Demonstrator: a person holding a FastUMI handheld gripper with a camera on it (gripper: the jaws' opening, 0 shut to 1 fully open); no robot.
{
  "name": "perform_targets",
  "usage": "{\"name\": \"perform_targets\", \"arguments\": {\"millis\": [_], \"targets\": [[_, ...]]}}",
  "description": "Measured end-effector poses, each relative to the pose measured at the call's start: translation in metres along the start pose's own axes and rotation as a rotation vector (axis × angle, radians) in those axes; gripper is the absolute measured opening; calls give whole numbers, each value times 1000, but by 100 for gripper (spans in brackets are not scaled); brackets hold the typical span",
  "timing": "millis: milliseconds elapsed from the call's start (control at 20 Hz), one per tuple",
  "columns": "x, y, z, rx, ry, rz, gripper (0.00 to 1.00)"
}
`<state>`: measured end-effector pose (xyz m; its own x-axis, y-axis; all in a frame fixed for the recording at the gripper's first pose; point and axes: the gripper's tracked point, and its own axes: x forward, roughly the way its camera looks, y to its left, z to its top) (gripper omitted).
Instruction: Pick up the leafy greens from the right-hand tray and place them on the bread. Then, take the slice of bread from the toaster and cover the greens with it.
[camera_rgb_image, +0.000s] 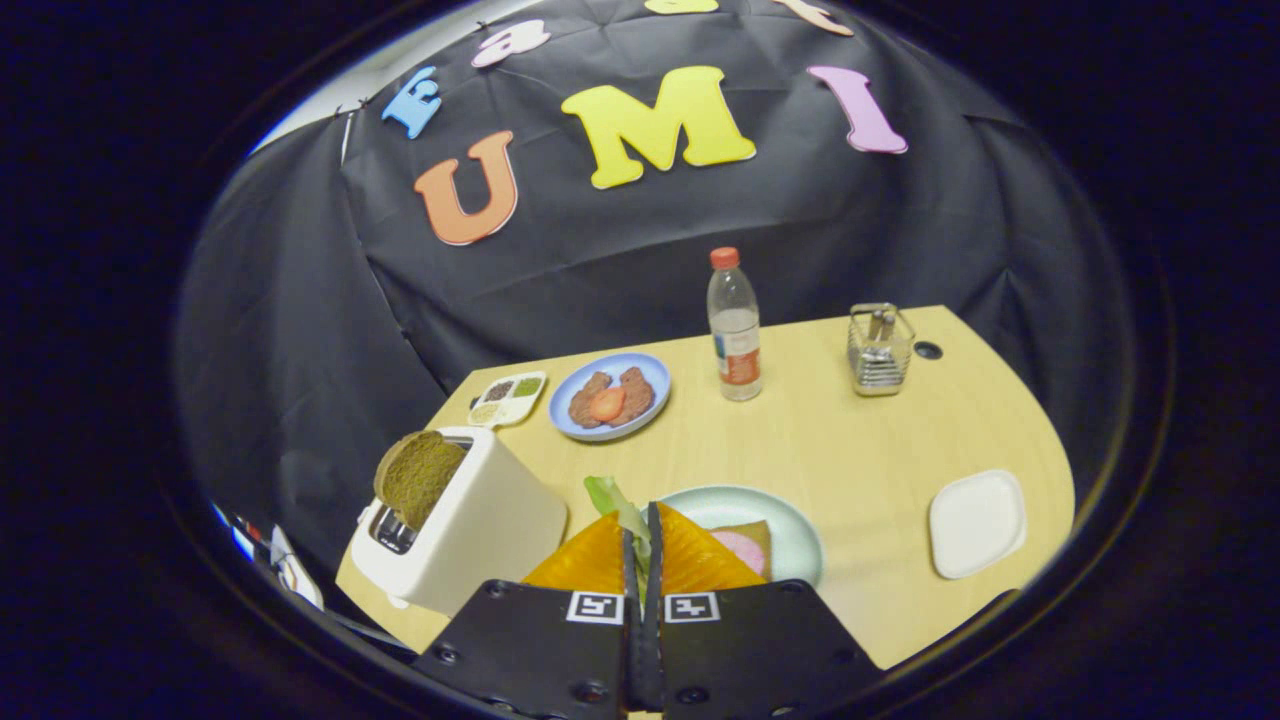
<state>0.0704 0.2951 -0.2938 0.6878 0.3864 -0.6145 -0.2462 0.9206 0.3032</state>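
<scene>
Pinching the greens (612, 500) so thinly is your main risk: the gripper (641, 535) has its fingers drawn almost together, with just the leaf's stem caught in the narrow slit between them, and a light, floppy leaf held that way could slip out or swing as you move. You hold it above the near edge of the plate (790, 540), where the bread (758, 540) lies with a pink slice on it, partly hidden by your fingers. Let go too early and the leaf may land on the table (850, 450) or hang off the bread. The toaster (470, 520) stands just beside your fingers, so a wide swing could bump it or the brown slice (418, 475) sticking out of its slot. The leaf looks pale green, ruffled and limp, poking up past the fingertips. The tray (977, 522) sits well apart, bare.
</scene>
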Motion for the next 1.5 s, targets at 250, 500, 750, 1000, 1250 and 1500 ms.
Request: {"name": "perform_targets", "arguments": {"millis": [250, 500, 750, 1000, 1250, 1500], "targets": [[24, -7, -20, 71, 61, -15, 1], [23, -42, -16, 46, 31, -94, 17], [16, -68, -14, 11, 16, -129, 56], [-12, -87, 10, -21, -59, -126, 96], [-44, -105, 38, -65, -148, -147, 96], [-81, -87, 59, -143, -210, -163, 96]]}}
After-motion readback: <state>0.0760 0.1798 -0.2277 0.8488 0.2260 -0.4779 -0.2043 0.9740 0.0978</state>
